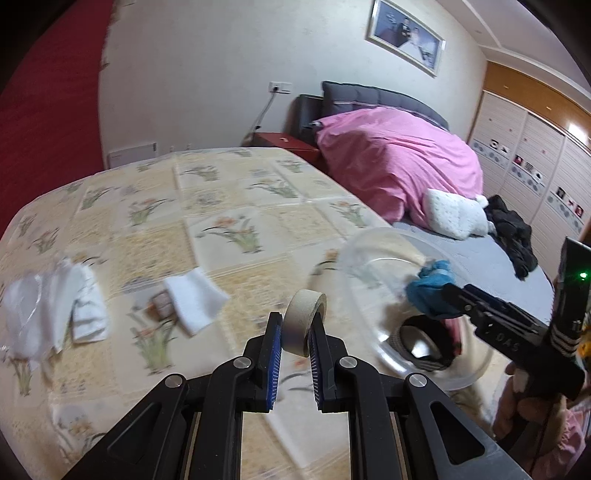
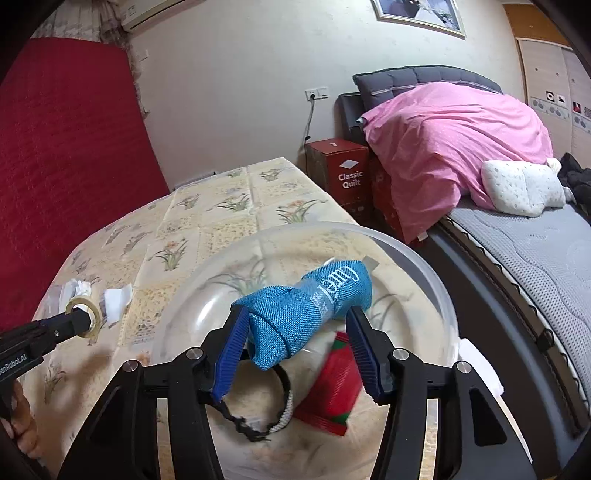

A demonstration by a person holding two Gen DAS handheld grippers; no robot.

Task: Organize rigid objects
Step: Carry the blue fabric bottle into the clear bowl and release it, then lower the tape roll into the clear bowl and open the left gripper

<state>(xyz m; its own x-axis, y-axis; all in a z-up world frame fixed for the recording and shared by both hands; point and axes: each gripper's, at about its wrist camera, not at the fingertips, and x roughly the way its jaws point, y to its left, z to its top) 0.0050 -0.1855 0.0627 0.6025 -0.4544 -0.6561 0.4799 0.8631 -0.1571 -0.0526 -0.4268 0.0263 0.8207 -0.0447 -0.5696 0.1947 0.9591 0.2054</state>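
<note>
Floral worktop [image 1: 155,236] carries a clear bowl [image 2: 424,266] holding a red comb [image 2: 332,387] and headband [image 2: 284,406]; left fingers [image 1: 295,332] clamp a tape roll [image 1: 304,314]; right fingers [image 2: 295,325], parted, straddle a blue roll [image 2: 295,314].

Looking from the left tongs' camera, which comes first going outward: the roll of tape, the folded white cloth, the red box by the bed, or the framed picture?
1. Roll of tape: clamped in the left tongs.
2. Folded white cloth: on the table, left.
3. Red box: beyond the table.
4. Framed picture: high on the wall.

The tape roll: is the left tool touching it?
Touching. The left wrist view shows the left tool with both blue pads pressed against the tape roll.
</note>
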